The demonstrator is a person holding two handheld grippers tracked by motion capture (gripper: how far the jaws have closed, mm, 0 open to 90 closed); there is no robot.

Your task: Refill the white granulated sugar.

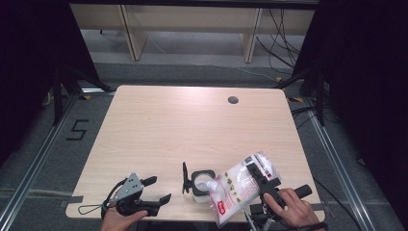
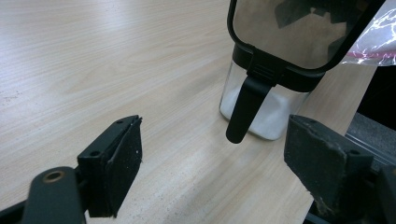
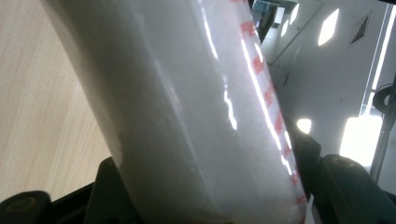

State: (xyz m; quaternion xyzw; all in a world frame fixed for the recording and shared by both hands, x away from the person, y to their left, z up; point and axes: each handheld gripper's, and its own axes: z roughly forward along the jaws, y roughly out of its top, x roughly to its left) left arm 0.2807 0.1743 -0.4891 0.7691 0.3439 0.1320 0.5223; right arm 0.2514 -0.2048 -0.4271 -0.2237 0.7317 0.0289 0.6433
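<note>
The right gripper (image 1: 260,177) holds a clear plastic bag (image 1: 239,185) of white powder with red print, its jaws about half open and clamped on the bag's body — in the right gripper view the bag (image 3: 196,107) stands between the two black jaws and presses against both. In the high view the bag is tilted, one end low at the near table edge, the other raised to the right, and its left side leans over the open mouth of a small clear container (image 1: 202,185) with a black rim. That container stands on the wooden table (image 1: 192,130) near the front edge, between the two grippers, with a layer of white powder in its bottom (seen through the wall in the left gripper view). Its black-framed lid (image 2: 299,30) is flipped up and stands upright on the side nearest the left gripper, and a black latch tab (image 2: 245,112) hangs down from it over the container (image 2: 268,109) wall. The left gripper (image 1: 151,192) rests at the near left of the table in the person's left hand (image 1: 120,219), jaws wide apart and holding nothing — they point toward the container but stay apart from it, with bare table between. The person's right hand (image 1: 296,209) grasps the right gripper's handle at the near right edge.
</note>
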